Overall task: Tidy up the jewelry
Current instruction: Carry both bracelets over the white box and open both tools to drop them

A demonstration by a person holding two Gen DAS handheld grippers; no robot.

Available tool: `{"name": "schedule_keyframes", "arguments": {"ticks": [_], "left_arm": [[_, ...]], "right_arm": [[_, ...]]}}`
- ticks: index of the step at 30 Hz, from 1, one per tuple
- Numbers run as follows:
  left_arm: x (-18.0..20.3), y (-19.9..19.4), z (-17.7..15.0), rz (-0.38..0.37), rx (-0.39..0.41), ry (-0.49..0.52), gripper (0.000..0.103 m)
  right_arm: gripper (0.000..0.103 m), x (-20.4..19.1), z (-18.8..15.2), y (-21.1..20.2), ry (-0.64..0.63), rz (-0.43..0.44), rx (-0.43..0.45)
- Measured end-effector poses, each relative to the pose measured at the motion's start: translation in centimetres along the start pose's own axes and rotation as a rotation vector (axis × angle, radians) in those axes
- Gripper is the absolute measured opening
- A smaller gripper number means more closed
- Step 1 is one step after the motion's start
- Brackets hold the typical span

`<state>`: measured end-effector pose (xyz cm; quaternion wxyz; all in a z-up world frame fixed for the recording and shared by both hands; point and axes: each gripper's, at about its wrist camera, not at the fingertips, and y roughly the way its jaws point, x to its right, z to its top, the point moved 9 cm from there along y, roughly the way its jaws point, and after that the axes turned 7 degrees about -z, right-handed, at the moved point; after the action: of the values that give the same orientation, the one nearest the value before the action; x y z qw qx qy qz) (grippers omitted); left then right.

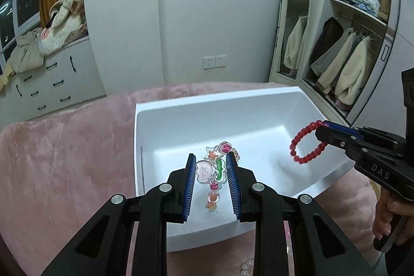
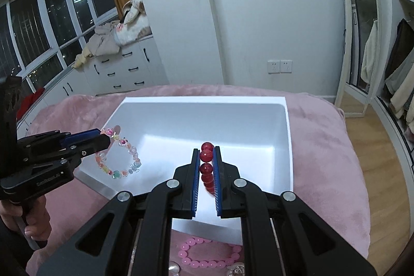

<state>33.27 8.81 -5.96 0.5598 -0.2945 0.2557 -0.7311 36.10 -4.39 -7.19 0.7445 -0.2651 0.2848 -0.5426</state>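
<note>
A white open box (image 1: 196,105) (image 2: 288,146) sits on a pink plush cover. My left gripper (image 1: 210,159) is shut on a colourful charm bracelet (image 1: 214,172) and holds it over the box's left part; the bracelet hangs as a loop in the right wrist view (image 2: 121,157). My right gripper (image 2: 206,155) is shut on a red bead bracelet (image 2: 206,164) and holds it over the box's right part; the red loop hangs free in the left wrist view (image 1: 305,144). The box floor shows nothing lying in it.
A pink bead bracelet (image 2: 207,255) and silvery pieces (image 2: 238,269) lie on the pink cover (image 2: 323,146) in front of the box. Clear beads (image 1: 245,265) lie near the left gripper. A white drawer unit (image 2: 124,71) and an open wardrobe (image 1: 349,43) stand behind.
</note>
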Motion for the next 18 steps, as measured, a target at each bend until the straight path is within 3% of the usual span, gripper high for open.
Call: {"name": "schedule_keyframes", "arguments": {"ticks": [8,10,11,14,16,17,18], "left_arm": [[0.1,0.8,-0.9,0.006,-0.042,-0.017,0.029],[-0.2,0.1,-0.6,0.018,-0.021,-0.026,0.041],[-0.2,-0.3,-0.4,0.022,-0.011,-0.028,0.045],[0.1,-1.7,0.1,0.023,0.022,-0.019,0.049],[0.5,-2.6,0.2,0.019,0.039,-0.014,0.059],[0.8,-3.1,0.3,0.010,0.051,-0.011,0.062],[1.2,-3.6,0.3,-0.002,0.061,-0.008,0.074]], "right_arm": [[0.014,0.2,-0.5,1.7,-0.004,0.018,-0.068],[0.032,0.1,0.2,0.8,0.015,0.032,-0.042],[0.049,0.4,0.6,-0.1,0.032,0.023,-0.014],[0.050,1.1,1.2,-1.8,0.050,0.015,0.021],[0.050,1.6,1.4,-2.9,0.063,0.010,0.041],[0.055,1.9,1.5,-3.6,0.066,0.008,0.051],[0.066,2.1,1.5,-4.2,0.068,0.004,0.059]]}}
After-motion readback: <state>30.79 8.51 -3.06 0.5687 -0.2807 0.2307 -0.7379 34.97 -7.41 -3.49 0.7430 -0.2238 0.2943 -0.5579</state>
